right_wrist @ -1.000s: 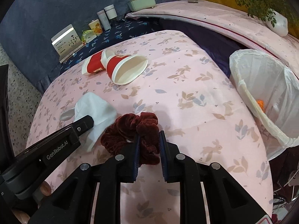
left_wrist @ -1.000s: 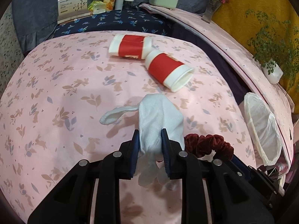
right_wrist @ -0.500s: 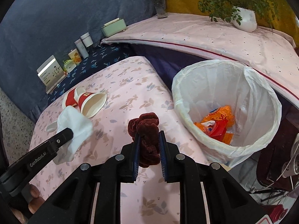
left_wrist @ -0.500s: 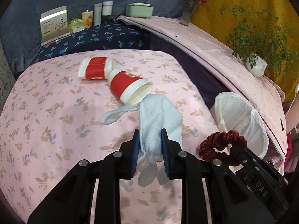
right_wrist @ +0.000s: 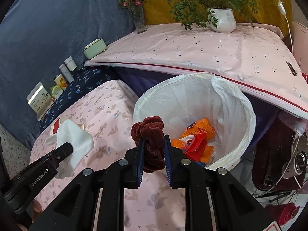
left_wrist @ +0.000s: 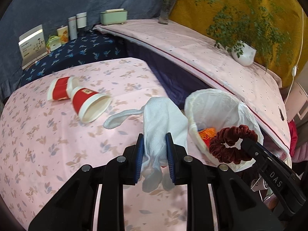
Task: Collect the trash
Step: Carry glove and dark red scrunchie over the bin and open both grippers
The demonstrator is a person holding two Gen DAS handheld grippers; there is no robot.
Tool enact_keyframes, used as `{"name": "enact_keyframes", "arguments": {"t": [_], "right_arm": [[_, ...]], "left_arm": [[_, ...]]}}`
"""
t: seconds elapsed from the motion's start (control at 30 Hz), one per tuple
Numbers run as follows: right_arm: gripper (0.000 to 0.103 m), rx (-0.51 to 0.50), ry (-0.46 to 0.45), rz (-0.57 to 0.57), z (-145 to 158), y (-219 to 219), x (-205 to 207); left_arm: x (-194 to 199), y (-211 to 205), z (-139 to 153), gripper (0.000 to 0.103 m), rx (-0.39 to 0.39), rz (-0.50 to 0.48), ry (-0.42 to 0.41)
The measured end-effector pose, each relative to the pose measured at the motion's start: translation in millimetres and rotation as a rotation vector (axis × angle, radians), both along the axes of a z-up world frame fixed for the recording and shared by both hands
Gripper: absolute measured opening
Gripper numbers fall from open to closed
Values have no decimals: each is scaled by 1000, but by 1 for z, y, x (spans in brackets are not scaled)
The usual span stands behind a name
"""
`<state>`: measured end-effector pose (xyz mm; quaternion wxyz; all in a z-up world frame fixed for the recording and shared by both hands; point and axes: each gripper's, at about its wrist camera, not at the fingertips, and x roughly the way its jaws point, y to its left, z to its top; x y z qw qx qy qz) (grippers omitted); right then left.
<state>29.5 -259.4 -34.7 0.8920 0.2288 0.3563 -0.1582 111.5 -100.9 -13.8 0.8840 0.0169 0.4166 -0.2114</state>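
Pinching a white sock [left_wrist: 163, 119] lengthwise, left claw [left_wrist: 155, 154], right claw [right_wrist: 153, 154] clamping scrunchie [right_wrist: 152, 144] beside bin [right_wrist: 248, 115]

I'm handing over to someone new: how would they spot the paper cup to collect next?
Start at the pink flowered bedspread. Toward its far side lie two red and white paper cups, tipped over and touching. Take the nearer cup: its open mouth faces the camera, while the farther cup lies behind it.

A home bedroom: floral bedspread [left_wrist: 57, 134], potted plant [right_wrist: 221, 19], toiletries [left_wrist: 77, 27].
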Motion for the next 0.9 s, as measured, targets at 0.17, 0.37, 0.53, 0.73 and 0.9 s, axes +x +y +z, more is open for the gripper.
{"name": "enact_keyframes", "arguments": {"t": [0.17,0.37,0.53,0.73,0.9], "right_arm": [[18,6,1,-53,-2,-27,-9],[18,13,7,-97,-7,-51,-13],[18,22,17,-123,-13,-65,-14],[22,29,35,-142,-21,-75,-10],[23,17,45,-149,-26,-74,-6]], "left_arm": [[-4,-34,4,22,5,-68,-13],[-5,-71,3,22,15,-140,-18],[-2,-95,0,22,14,-181,0],[2,-117,-5,27,12,-212,21],[3,-123,-7,54,15,-203,6]]}}
